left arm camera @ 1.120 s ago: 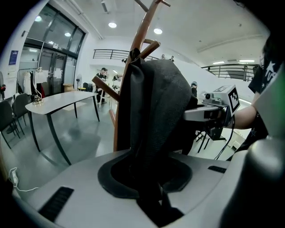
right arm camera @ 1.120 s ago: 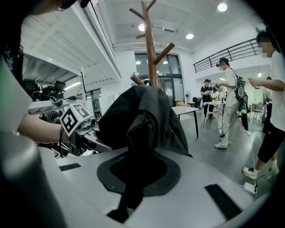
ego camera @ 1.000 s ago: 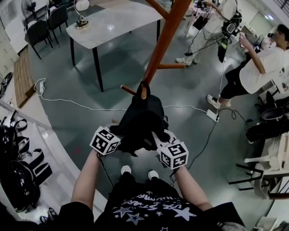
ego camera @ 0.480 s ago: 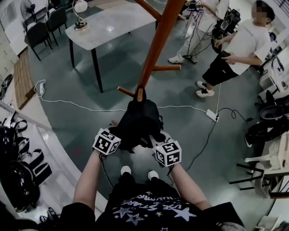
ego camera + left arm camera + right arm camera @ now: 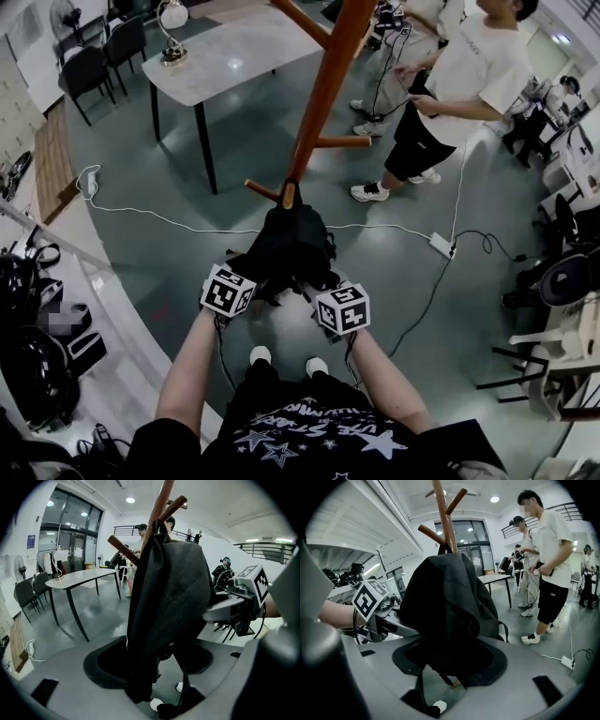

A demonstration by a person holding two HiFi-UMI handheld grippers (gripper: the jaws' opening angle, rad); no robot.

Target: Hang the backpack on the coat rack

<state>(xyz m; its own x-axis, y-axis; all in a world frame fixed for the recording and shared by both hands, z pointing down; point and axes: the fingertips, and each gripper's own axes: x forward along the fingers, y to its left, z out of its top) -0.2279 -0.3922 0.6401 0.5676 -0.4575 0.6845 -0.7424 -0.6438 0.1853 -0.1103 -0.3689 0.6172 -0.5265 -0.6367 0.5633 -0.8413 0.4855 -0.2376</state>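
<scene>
**Backpack hangs from the rack peg as both grippers let go**

Seen from the head view, a black backpack [image 5: 291, 246] hangs from a short, upturned lower peg [image 5: 289, 195] of a tall wooden coat rack [image 5: 323, 89]. Its top is caught on the peg close to the pole. Its body dangles free above the grey floor [image 5: 169, 253]. The upward slant of the peg appears to be what keeps the bag in place. On that reading the hanging itself looks done, and what remains is to draw the hands away.

The person stands just behind the bag with a gripper in each hand. Both reach forward and down to its lower half, one on either flank. This low, two-sided position suits carrying a bag's weight from beneath while its top is steered onto a peg.

The jaws of the left gripper [image 5: 154, 663] have just been opening and now stand spread. A fold of the bag's dark panel hangs down between them, with gaps on either side, so nothing is pinched.

The right gripper [image 5: 450, 660] has likewise just been opening and is also spread. The bag's rounded bottom and a loose strap sag into its gap, unpinched.

The backpack therefore sits directly ahead of and between each pair of jaws. Whether the fabric brushes them I cannot tell.
</scene>
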